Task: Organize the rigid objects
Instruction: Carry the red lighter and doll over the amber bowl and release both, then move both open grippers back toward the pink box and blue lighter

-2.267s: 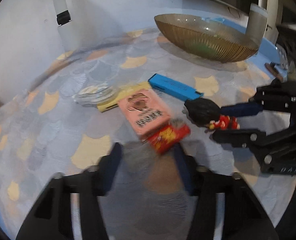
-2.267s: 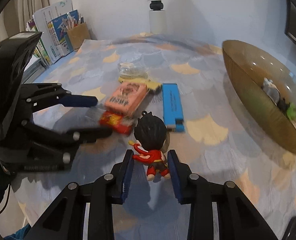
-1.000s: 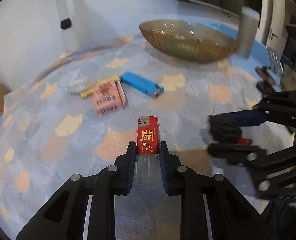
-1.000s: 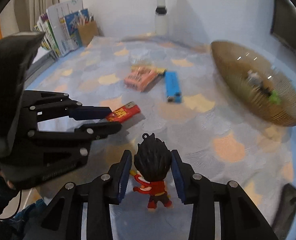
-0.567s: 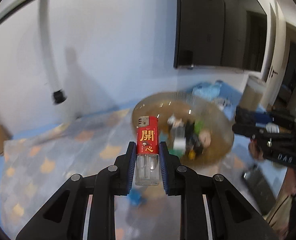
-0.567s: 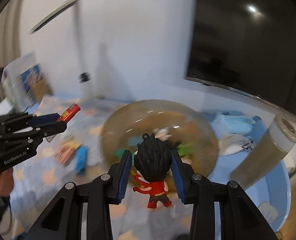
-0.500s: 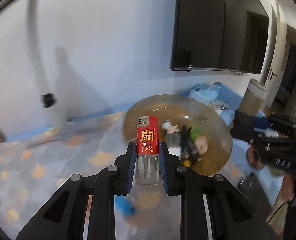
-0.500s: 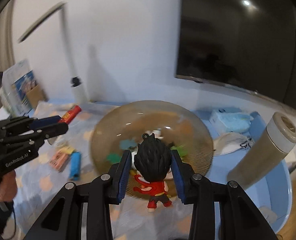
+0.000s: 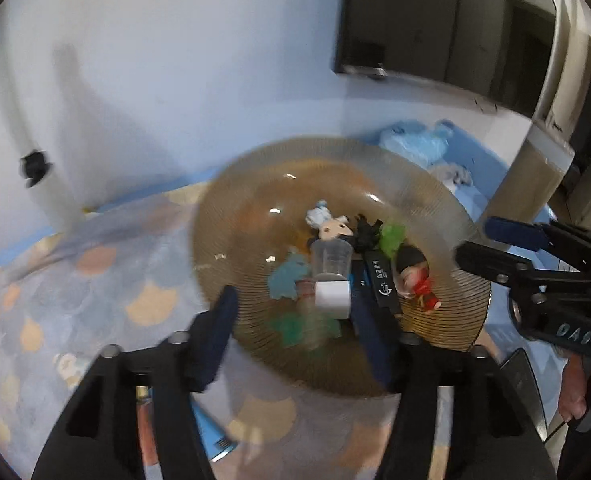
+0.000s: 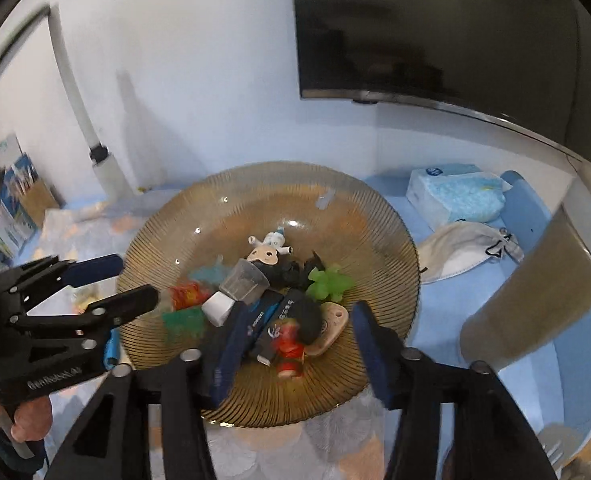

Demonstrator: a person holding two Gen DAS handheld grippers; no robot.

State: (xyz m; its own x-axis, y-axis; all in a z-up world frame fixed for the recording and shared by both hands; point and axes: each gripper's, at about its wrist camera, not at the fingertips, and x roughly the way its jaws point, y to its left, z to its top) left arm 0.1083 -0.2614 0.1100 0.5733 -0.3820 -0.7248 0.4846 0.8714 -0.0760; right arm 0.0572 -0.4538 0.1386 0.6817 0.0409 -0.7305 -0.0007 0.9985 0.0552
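A ribbed amber glass bowl (image 9: 447,220) (image 10: 355,216) holds several small objects. My left gripper (image 9: 303,320) is open and empty above the bowl's near rim; it also shows in the right wrist view (image 10: 115,284). My right gripper (image 10: 291,348) is open and empty above the bowl; it also shows in the left wrist view (image 9: 483,240). The black-haired red figurine (image 10: 291,340) (image 9: 415,276) lies blurred in the bowl. The red lighter (image 10: 185,294) lies blurred at the bowl's left side; in the left wrist view it is a faint blur (image 9: 307,292).
Also in the bowl: a clear cup (image 10: 241,282), a white block (image 10: 217,308), a green toy (image 10: 331,282) and a dark blue bar (image 10: 259,316). A blue lighter (image 9: 211,436) lies on the patterned tablecloth. A beige tumbler (image 10: 535,292), tissue pack (image 10: 455,196) and mask (image 10: 463,248) are at right.
Both grippers carried their objects from the table to above the bowl, then opened. The lighter and the figurine have dropped into the bowl.
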